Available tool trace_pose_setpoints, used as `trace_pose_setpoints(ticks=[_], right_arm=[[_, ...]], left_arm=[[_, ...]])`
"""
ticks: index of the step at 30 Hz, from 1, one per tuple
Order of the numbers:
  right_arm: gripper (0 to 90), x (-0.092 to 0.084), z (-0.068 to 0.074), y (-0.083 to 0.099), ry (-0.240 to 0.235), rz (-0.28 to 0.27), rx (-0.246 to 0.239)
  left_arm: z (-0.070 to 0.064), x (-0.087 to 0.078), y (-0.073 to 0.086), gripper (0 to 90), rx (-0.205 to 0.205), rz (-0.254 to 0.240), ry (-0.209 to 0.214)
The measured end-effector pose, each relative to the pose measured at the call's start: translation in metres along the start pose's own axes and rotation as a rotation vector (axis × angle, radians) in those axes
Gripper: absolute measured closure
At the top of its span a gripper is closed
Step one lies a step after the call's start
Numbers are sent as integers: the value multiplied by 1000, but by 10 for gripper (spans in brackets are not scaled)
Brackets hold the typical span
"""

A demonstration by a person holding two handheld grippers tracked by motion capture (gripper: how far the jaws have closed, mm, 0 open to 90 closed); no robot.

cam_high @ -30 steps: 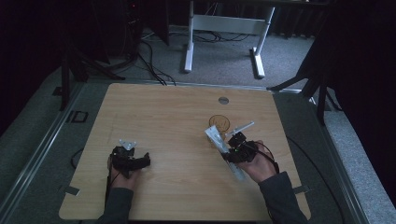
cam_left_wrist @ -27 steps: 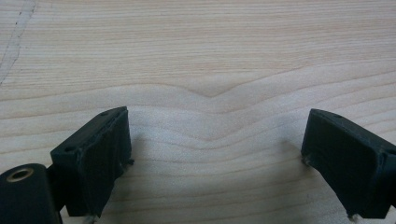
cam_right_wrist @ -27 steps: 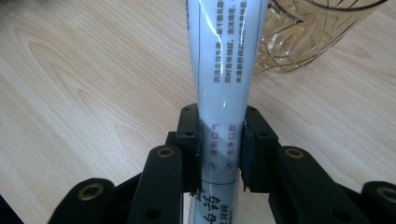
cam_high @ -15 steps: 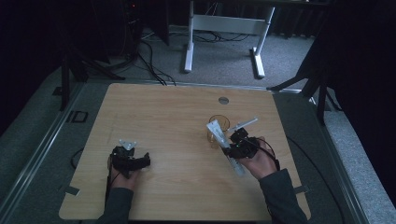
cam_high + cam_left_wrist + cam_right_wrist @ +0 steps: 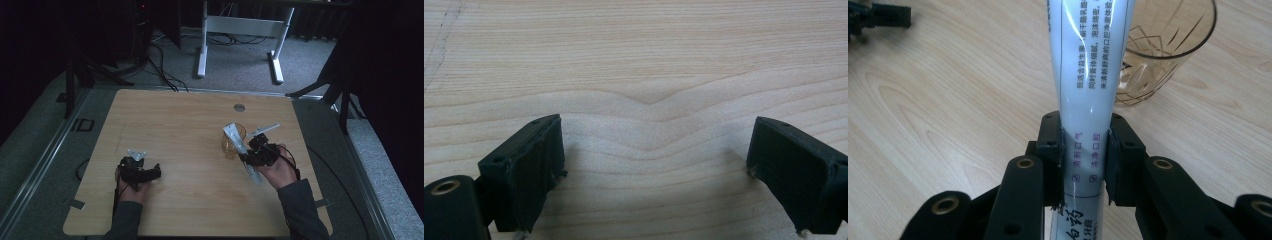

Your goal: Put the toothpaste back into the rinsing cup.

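My right gripper [image 5: 251, 156] is shut on a white toothpaste tube [image 5: 241, 148] with printed text, gripping it near its lower part. The right gripper view has the tube [image 5: 1093, 60] rising from between the jaws of that gripper [image 5: 1085, 155], its far end reaching in front of a clear amber glass cup [image 5: 1168, 45]. The cup [image 5: 228, 148] stands upright on the table, right beside the tube. My left gripper [image 5: 154, 172] rests low at the table's front left. Its jaws [image 5: 654, 165] stand wide open over bare wood.
The wooden table [image 5: 175, 125] has a round grommet hole [image 5: 239, 107] near its far edge. A white desk frame [image 5: 240, 30] and cables lie on the carpet beyond. Open tabletop stretches between the two hands.
The right hand has shifted the tube slightly, its far end a little closer to the glass. The left hand has stayed put.
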State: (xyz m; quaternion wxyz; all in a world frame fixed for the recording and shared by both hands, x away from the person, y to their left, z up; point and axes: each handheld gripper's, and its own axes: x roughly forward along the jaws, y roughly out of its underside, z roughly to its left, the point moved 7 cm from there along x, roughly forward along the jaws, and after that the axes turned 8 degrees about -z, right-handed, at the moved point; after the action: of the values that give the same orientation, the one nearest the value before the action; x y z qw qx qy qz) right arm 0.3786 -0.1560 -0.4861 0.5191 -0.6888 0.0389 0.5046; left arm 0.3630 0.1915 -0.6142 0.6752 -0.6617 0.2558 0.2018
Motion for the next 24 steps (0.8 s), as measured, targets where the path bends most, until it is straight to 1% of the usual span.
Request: trace_pose_setpoints(ticks=[12, 24], right_arm=[[724, 0, -4, -4, 4, -19, 18], [724, -3, -8, -13, 12, -48, 28]], left_arm=[[0, 0, 0, 86, 0, 0, 0], [0, 0, 0, 86, 0, 0, 0]])
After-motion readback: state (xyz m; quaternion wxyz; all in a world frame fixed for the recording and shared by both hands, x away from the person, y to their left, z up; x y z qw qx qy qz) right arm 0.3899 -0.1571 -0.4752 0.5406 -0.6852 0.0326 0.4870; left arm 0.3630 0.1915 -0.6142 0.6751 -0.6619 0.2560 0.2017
